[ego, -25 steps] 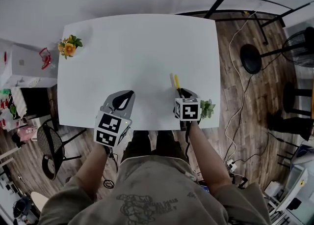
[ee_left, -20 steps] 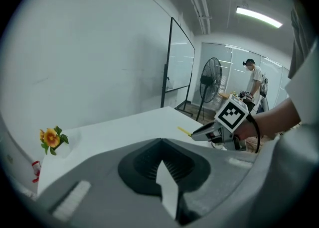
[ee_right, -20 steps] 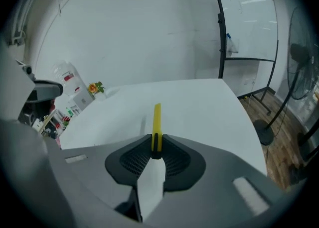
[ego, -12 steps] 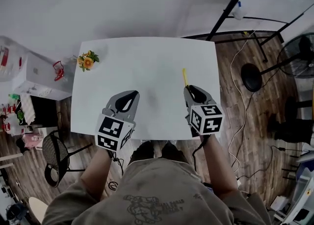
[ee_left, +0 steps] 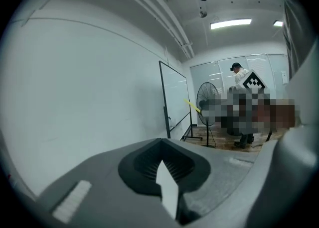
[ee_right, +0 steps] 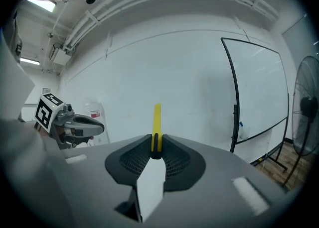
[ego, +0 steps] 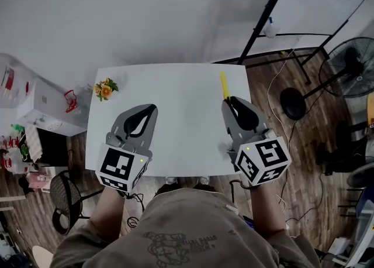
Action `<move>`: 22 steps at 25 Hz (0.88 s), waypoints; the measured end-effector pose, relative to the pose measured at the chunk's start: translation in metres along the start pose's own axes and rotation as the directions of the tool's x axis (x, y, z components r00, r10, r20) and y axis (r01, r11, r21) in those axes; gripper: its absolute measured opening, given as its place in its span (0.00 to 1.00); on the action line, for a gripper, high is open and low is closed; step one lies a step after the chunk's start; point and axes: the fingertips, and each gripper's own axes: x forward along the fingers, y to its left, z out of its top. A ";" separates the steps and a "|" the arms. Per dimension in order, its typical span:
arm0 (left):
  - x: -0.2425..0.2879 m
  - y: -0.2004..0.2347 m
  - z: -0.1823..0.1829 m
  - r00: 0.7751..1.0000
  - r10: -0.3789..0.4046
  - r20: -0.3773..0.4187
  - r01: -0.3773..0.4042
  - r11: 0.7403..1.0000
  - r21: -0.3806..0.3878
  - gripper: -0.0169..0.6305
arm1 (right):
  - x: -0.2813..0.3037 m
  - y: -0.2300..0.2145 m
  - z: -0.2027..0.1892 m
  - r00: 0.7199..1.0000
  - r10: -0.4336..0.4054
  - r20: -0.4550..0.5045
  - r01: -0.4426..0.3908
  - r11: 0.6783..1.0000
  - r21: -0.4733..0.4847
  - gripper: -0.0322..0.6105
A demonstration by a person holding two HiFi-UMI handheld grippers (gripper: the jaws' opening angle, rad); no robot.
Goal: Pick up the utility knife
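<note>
The yellow utility knife (ego: 224, 85) sticks out forward from my right gripper (ego: 229, 102), which is shut on it and lifted well above the white table (ego: 175, 120). In the right gripper view the knife (ee_right: 157, 125) stands upright, pinched between the closed jaws. My left gripper (ego: 147, 109) is raised at the left over the table, its jaws shut with nothing between them. From the left gripper view I see the knife (ee_left: 192, 105) small in the distance, held by the right gripper.
A small pot of orange flowers (ego: 105, 89) sits at the table's far left corner. A whiteboard stand (ego: 263, 21) and a floor fan (ego: 350, 65) are on the wooden floor to the right. Shelves with clutter (ego: 23, 109) stand at the left.
My right gripper has lifted the knife off the table and risen toward the head camera. The left gripper has risen too. The table looks smaller and farther below.
</note>
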 end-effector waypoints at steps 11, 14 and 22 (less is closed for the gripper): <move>-0.030 -0.003 0.065 0.992 0.027 0.121 -0.032 0.999 0.036 0.03 | -0.054 0.013 0.066 0.987 0.028 0.158 -0.017 0.997 -0.072 0.19; -0.030 -0.005 0.063 0.993 0.025 0.118 -0.027 1.000 0.013 0.03 | -0.061 0.015 0.063 0.988 0.037 0.148 -0.022 0.995 -0.098 0.19; -0.026 -0.019 0.030 0.999 -0.003 0.046 0.003 1.000 -0.006 0.03 | -0.050 0.011 0.004 1.000 0.027 0.009 -0.026 0.997 -0.073 0.19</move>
